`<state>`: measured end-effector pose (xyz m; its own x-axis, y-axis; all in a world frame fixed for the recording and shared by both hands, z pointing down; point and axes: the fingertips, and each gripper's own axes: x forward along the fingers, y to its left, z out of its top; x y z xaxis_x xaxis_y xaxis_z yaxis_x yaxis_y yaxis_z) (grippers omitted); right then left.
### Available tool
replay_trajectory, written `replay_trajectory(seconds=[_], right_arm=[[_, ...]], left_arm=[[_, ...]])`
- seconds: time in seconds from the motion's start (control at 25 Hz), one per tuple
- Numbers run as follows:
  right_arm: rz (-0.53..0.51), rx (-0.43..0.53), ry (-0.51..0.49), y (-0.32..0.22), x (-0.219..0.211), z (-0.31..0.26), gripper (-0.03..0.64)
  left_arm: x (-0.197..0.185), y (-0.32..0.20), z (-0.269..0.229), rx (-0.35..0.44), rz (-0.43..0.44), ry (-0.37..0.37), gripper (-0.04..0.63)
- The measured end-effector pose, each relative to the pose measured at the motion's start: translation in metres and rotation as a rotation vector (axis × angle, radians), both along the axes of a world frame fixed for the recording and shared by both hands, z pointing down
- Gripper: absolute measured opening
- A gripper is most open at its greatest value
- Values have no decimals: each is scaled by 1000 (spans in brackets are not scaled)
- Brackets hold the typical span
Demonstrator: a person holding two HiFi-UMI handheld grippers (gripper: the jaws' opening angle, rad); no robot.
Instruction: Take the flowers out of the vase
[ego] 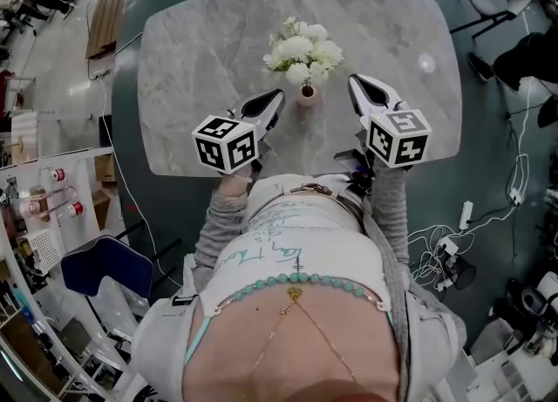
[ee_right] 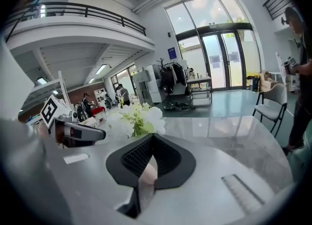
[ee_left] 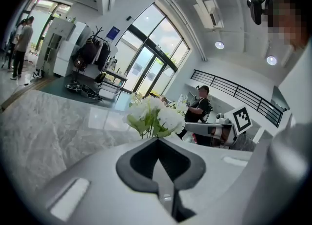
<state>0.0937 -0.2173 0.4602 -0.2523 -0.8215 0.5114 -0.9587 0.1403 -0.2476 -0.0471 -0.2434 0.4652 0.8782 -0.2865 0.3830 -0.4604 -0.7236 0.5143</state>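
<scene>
White flowers [ego: 301,47] stand in a small pink vase [ego: 307,93] at the centre of a grey marble table [ego: 192,60], just above the middle of the head view. The left gripper [ego: 275,97] and right gripper [ego: 356,83] flank the vase, near it but not touching. Each has its jaws closed together on nothing, tips aimed toward the top of the frame.

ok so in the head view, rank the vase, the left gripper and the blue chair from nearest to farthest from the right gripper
1. vase: just left of the tongs of the right gripper.
2. left gripper: on the vase's other side, its tip pointing in towards it.
3. blue chair: far off at the view's lower left, on the person's left.
</scene>
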Motion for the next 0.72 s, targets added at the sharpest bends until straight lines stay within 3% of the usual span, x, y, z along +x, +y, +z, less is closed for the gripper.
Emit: replay_trajectory(seconds=[0.72], right_arm=[[-142, -89, 2, -17, -35, 44, 28]], left_arm=[[-15, 8, 24, -72, -60, -23, 2]])
